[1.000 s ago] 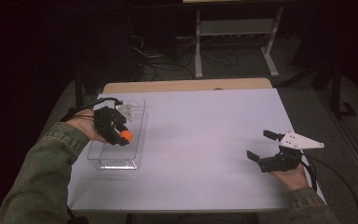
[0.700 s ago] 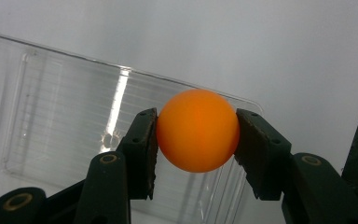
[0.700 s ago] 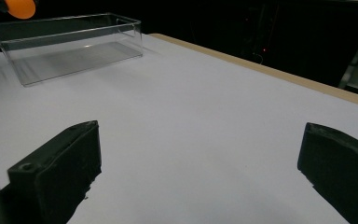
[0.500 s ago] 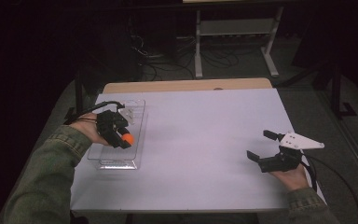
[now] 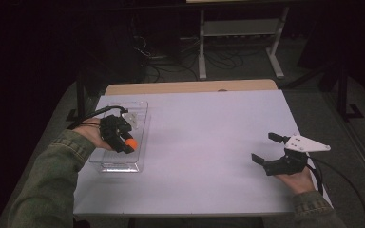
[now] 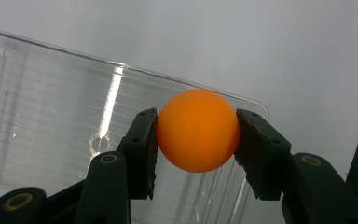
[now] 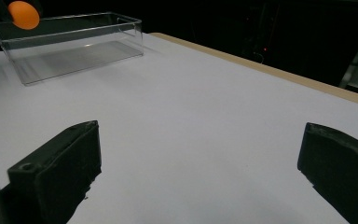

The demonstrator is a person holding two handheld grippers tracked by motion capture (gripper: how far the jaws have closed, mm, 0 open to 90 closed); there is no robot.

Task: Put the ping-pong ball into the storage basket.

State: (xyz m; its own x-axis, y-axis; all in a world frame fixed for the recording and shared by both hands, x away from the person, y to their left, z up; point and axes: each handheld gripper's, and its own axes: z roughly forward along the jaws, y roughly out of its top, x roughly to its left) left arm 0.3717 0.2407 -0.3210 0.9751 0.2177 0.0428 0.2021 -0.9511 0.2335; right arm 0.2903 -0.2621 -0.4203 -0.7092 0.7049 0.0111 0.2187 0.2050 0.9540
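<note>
White table; a smooth orange ball [image 6: 197, 130] (matte, round) above clear tray [image 6: 51, 107].

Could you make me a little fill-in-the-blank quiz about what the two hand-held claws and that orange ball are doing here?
1. The left gripper is shut on an orange ____.
2. The ball is held above a clear plastic ____.
3. The right gripper has its jaws ____, with nothing between them.
4. The box stands on a ____ table.

Missing words: ball; box; open; white
</note>
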